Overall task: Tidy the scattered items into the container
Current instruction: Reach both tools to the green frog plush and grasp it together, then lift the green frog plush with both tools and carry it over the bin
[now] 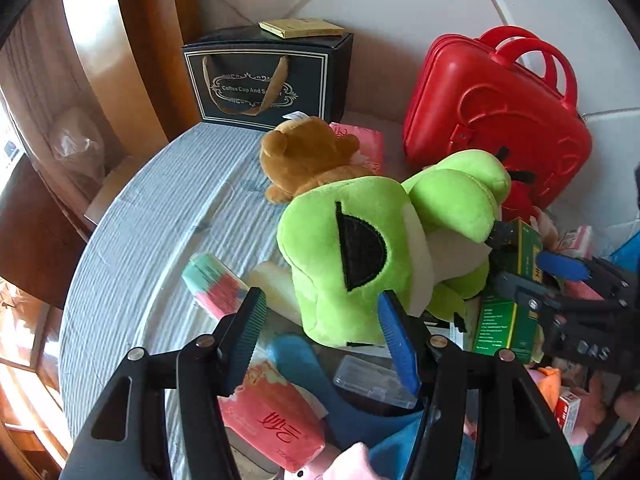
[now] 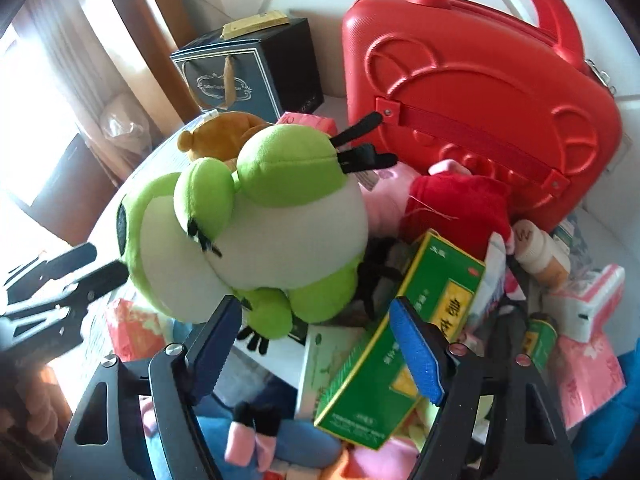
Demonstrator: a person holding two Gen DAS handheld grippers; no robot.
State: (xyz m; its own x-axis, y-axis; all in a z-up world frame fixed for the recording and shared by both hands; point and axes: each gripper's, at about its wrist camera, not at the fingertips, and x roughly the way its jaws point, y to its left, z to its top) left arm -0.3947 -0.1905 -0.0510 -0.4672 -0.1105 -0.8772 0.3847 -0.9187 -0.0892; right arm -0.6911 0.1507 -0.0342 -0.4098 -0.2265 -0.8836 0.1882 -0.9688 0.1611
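While the green plush frog [image 1: 360,248] lies on top of the heap of small things, my left gripper [image 1: 320,332] stands open just below its head, holding nothing. My right gripper [image 2: 316,344] is open too, around the near end of the green cardboard box [image 2: 384,372], not yet closed on it. I think the frog sits high because it is light and soft. Behind stand one red hard case [image 2: 480,100], shut, and one dark gift box [image 1: 272,76]. I count one brown plush bear [image 1: 308,152] and one white bottle [image 2: 540,248].
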